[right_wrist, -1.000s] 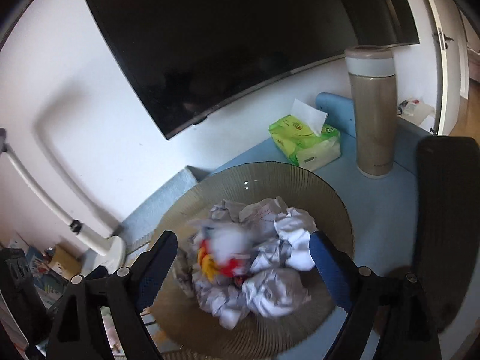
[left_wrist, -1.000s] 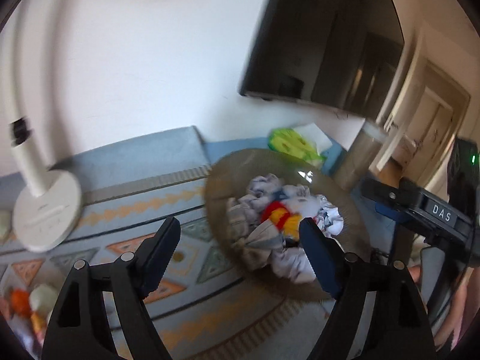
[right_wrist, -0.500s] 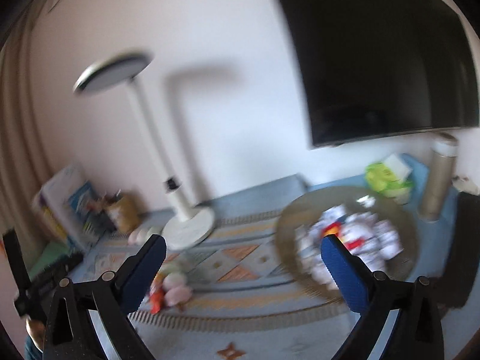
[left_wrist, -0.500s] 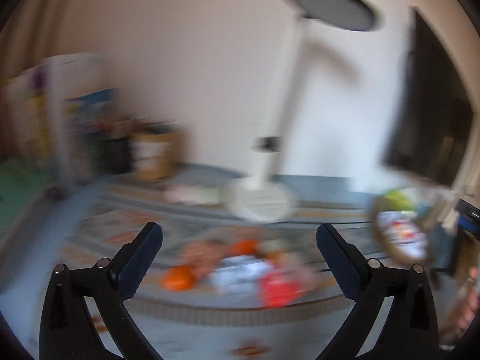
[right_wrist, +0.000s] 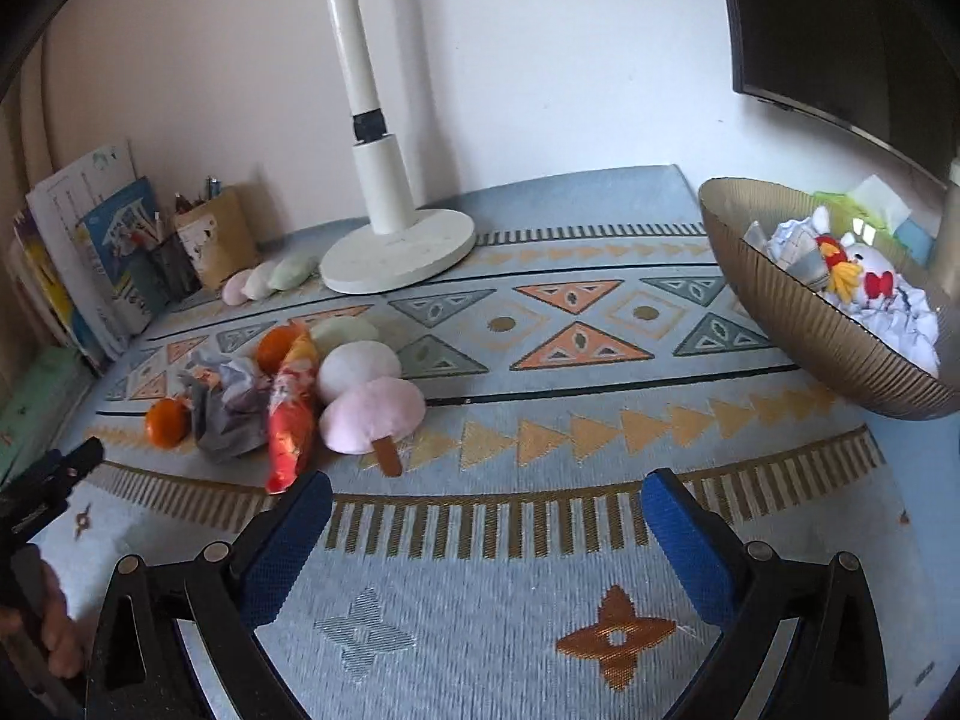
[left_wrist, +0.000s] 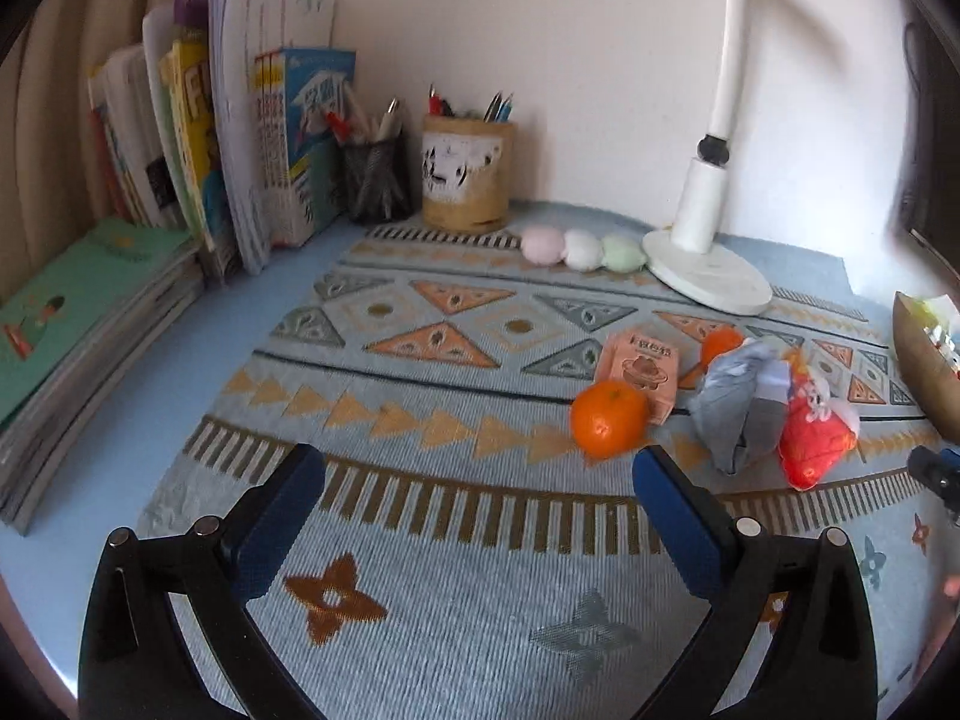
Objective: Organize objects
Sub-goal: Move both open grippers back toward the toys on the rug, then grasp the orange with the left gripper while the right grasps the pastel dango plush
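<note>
A heap of loose things lies on the patterned mat (left_wrist: pixel 456 540): two oranges (left_wrist: pixel 609 418), a pink box (left_wrist: pixel 642 373), a crumpled grey wrapper (left_wrist: pixel 741 408) and a red snack bag (left_wrist: pixel 813 429). From the right wrist view the same heap shows an orange (right_wrist: pixel 167 422), the grey wrapper (right_wrist: pixel 231 405), the red bag (right_wrist: pixel 292 408) and a plush dango skewer (right_wrist: pixel 366 390). The gold ribbed bowl (right_wrist: pixel 798 312) at right holds crumpled wrappers and a small plush toy. My left gripper (left_wrist: pixel 480 483) hangs open above the mat, left of the near orange. My right gripper (right_wrist: pixel 486 507) is open and empty, just right of the red bag's near end.
A white desk lamp (right_wrist: pixel 396 240) stands at the back. Books (left_wrist: pixel 240 138), two pen holders (left_wrist: pixel 465 174) and a second plush dango (left_wrist: pixel 579 249) line the wall at left. A dark screen (right_wrist: pixel 840 30) hangs above the bowl. A hand (right_wrist: pixel 54 630) shows at lower left.
Both grippers swung left from above the bowl down toward the mat and the heap. Their jaws spread wider. The bowl now sits at the right edge of both views.
</note>
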Action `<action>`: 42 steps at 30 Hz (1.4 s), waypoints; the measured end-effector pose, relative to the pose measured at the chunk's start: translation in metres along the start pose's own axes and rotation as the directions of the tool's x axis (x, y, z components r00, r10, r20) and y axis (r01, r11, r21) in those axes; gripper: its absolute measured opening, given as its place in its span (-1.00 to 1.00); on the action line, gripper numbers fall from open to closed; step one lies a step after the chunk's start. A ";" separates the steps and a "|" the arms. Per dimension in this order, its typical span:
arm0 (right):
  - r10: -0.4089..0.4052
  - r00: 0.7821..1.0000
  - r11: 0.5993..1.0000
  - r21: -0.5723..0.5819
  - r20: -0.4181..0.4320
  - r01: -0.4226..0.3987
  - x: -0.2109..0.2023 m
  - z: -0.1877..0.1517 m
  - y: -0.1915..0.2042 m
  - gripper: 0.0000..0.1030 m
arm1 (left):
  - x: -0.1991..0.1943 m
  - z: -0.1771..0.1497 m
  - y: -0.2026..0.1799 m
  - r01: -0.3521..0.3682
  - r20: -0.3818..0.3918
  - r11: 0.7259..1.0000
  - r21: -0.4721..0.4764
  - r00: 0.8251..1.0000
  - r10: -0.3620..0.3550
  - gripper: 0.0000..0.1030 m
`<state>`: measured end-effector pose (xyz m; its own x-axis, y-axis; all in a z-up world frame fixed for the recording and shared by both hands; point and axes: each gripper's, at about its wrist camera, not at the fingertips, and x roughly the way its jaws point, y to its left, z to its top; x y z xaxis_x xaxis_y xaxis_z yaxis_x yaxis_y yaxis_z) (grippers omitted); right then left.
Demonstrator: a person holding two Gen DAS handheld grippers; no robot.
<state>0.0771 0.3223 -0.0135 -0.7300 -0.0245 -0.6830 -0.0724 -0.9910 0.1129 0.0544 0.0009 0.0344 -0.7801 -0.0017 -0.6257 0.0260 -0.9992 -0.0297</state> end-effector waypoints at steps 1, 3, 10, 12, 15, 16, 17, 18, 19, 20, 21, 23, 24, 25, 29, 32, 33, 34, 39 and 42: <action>-0.016 1.000 1.000 -0.007 -0.022 0.015 0.005 -0.001 0.002 1.00 | 0.001 -0.001 -0.001 0.003 -0.005 1.000 0.001 1.000 -0.003 0.99; -0.032 0.999 0.999 -0.038 -0.035 0.030 0.006 -0.002 0.006 1.00 | 0.000 -0.002 -0.001 0.025 -0.006 1.000 0.003 1.000 -0.024 0.99; -0.106 0.994 0.990 -0.089 0.003 0.106 0.002 -0.005 0.016 1.00 | 0.000 -0.004 0.001 0.065 -0.018 0.998 0.005 0.998 -0.065 0.99; -0.079 0.997 0.993 -0.087 -0.009 0.078 0.003 -0.003 0.016 1.00 | 0.006 -0.001 -0.003 0.112 -0.063 0.993 0.038 0.992 -0.110 0.99; 0.017 0.998 0.996 -0.085 -0.057 -0.022 0.007 0.005 0.019 1.00 | 0.013 0.006 -0.008 0.181 -0.115 0.982 0.062 0.978 -0.173 0.99; 0.032 0.997 0.996 -0.081 -0.066 -0.037 0.009 0.011 0.021 1.00 | 0.017 0.012 -0.012 0.194 -0.126 0.978 0.080 0.975 -0.183 0.99; 0.043 0.997 0.995 -0.082 -0.070 -0.049 0.010 0.015 0.024 1.00 | 0.019 0.015 -0.015 0.200 -0.128 0.975 0.095 0.974 -0.187 0.99; 0.051 0.996 0.995 -0.088 -0.070 -0.057 0.011 0.023 0.027 1.00 | 0.023 0.018 -0.017 0.212 -0.133 0.971 0.107 0.971 -0.197 0.98; 0.041 0.997 0.994 -0.102 -0.067 -0.048 0.013 0.028 0.029 1.00 | 0.029 0.021 -0.021 0.231 -0.150 0.965 0.122 0.966 -0.212 0.87; -0.007 0.998 0.990 -0.140 -0.061 -0.002 0.018 0.035 0.033 0.93 | 0.037 0.024 -0.024 0.242 -0.173 0.961 0.136 0.961 -0.217 0.61; -0.069 0.996 0.982 -0.179 -0.050 0.059 0.023 0.039 0.036 0.84 | 0.045 0.026 -0.027 0.262 -0.199 0.954 0.145 0.952 -0.232 0.47; -0.071 0.995 0.976 -0.212 -0.075 0.053 0.033 0.044 0.035 0.54 | 0.056 0.029 -0.029 0.296 -0.218 0.947 0.128 0.939 -0.264 0.32; 0.044 0.991 0.983 -0.174 -0.124 -0.066 0.039 0.047 0.030 0.54 | 0.058 0.029 -0.029 0.312 -0.221 0.942 0.121 0.934 -0.281 0.32; 0.121 0.980 0.979 -0.144 -0.155 -0.144 0.043 0.049 0.027 0.54 | 0.061 0.029 -0.029 0.334 -0.226 0.936 0.112 0.926 -0.303 0.32; 0.040 0.979 0.970 -0.229 -0.202 -0.087 0.070 0.047 0.036 0.54 | 0.067 0.028 -0.040 0.315 -0.233 0.938 0.145 0.932 -0.277 0.32; 0.116 0.964 0.965 -0.204 -0.238 -0.167 0.084 0.046 0.043 0.41 | 0.072 0.026 -0.050 0.273 -0.243 0.943 0.188 0.944 -0.225 -0.07; 0.105 0.966 0.964 -0.214 -0.235 -0.157 0.089 0.045 0.047 0.28 | 0.075 0.026 -0.052 0.270 -0.251 0.943 0.197 0.943 -0.218 -0.20; 0.100 0.967 0.965 -0.213 -0.236 -0.152 0.093 0.043 0.050 0.08 | 0.077 0.025 -0.054 0.266 -0.256 0.942 0.207 0.943 -0.210 -0.33; 0.152 0.969 0.978 -0.111 -0.195 -0.175 0.073 0.042 0.034 -0.06 | 0.060 0.027 -0.045 0.285 -0.179 0.935 0.209 0.952 -0.250 -0.35; 0.144 0.978 0.988 -0.037 -0.147 -0.151 0.038 0.037 0.006 -0.06 | 0.047 0.024 -0.034 0.270 -0.162 0.948 0.167 0.956 -0.244 -0.35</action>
<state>0.0233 0.3199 -0.0122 -0.6246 -0.1866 -0.7583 0.0645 -0.9800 0.1881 0.0013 0.0334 0.0247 -0.6512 0.2488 -0.7170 -0.2904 -0.9545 -0.0675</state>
